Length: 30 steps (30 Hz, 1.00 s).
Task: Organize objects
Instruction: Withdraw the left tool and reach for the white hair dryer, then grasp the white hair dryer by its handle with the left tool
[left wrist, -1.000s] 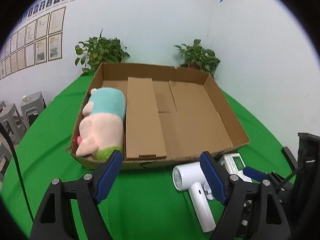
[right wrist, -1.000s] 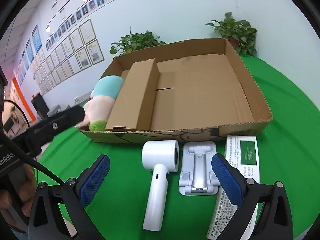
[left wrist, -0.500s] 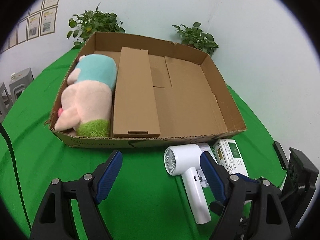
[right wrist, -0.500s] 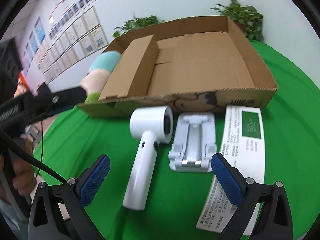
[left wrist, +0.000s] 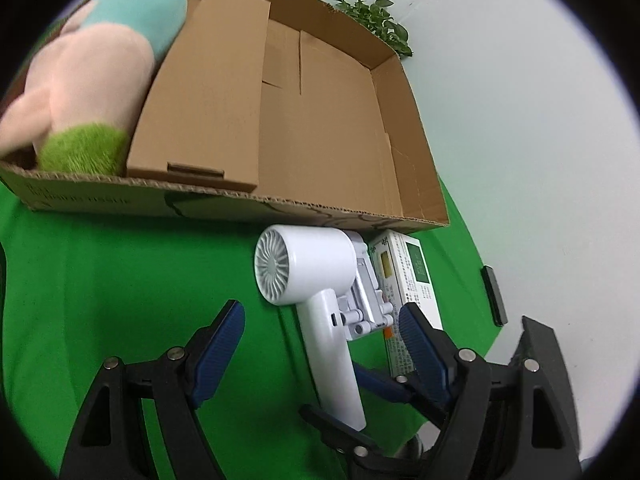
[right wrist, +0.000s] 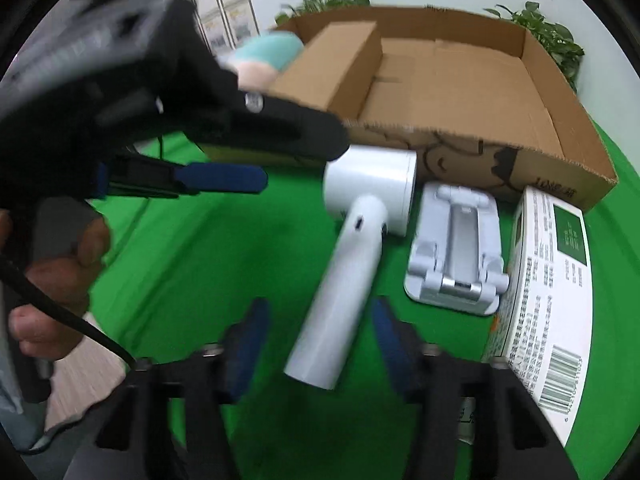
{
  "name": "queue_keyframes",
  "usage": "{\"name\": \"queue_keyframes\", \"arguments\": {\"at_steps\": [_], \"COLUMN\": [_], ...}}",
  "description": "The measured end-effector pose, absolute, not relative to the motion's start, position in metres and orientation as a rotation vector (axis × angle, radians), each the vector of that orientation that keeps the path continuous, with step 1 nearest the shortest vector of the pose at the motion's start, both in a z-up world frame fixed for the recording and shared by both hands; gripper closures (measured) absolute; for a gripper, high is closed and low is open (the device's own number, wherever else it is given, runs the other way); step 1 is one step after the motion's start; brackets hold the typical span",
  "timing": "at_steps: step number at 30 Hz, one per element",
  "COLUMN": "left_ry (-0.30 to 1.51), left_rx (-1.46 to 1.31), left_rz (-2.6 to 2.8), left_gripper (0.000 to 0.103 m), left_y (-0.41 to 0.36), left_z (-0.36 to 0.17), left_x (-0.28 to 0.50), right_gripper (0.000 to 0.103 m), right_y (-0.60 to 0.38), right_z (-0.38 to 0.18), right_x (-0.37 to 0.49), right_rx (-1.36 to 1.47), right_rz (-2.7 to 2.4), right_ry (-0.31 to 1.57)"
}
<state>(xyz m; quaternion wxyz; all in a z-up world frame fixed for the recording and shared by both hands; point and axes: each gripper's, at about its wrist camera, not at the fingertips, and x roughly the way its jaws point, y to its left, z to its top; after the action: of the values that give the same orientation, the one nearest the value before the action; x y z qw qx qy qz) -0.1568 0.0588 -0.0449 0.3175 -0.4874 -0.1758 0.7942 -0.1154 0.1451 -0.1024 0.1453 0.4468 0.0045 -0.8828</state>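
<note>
I have both tongs low over the green surface (left wrist: 120, 280), converging on the white hair dryer (right wrist: 360, 248) that lies just in front of the cardboard box (left wrist: 340, 120). My right tongs (right wrist: 316, 344) are spread wide with the dryer's handle between the blue pads (right wrist: 248, 344), not yet touching it, so they hold nothing. My left tongs (left wrist: 320, 348) are also wide open and empty, with the handle running between the fingers toward six o'clock. The dryer's barrel points at the box wall at twelve o'clock, which leaves the handle as the easy part to pinch. Just beside it at three o'clock sits a grey folding stand (right wrist: 456, 256), then a white carton (right wrist: 548, 288). Inside the box, a plush toy (left wrist: 92, 92) and a closed brown carton (left wrist: 208, 92) fill the nine o'clock side, leaving the right half free. I judge the dryer belongs there next.
</note>
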Motion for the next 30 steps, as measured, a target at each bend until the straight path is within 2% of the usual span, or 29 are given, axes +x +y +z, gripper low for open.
{"name": "queue_keyframes", "arguments": {"at_steps": [2,6,13,19,26,30], "left_ry": [-0.489,-0.54,-0.545,-0.583,-0.641,-0.614], "left_rx": [-1.289,-1.302,-1.349,-1.393,-1.429,-1.414], "left_rz": [2.062,2.023,1.956,1.928,1.975,1.996], "left_gripper": [0.025,0.025,0.025,0.042,0.07,0.071], "left_y": [0.058,0.054,0.056,0.064,0.055,0.056], "left_z": [-0.05,-0.056,-0.069,-0.086,-0.094,-0.089], "left_x": [-0.154,-0.152,-0.127,-0.115,-0.112,-0.105], "right_gripper": [0.064,0.066,0.072,0.074,0.074,0.073], "right_y": [0.14,0.132,0.134,0.131,0.112,0.099], "right_z": [-0.109,-0.108,-0.104,-0.101,-0.094,-0.09], "right_x": [-0.118,-0.118,-0.108,-0.114,-0.117,-0.116], "right_rx": [1.328,1.334,1.363,1.388,1.374,1.356], "right_rz": [-2.527,-2.528,-2.448,-2.385,-2.407,-2.443], "right_ry": [0.032,0.079,-0.09,-0.189,-0.101,-0.026]}}
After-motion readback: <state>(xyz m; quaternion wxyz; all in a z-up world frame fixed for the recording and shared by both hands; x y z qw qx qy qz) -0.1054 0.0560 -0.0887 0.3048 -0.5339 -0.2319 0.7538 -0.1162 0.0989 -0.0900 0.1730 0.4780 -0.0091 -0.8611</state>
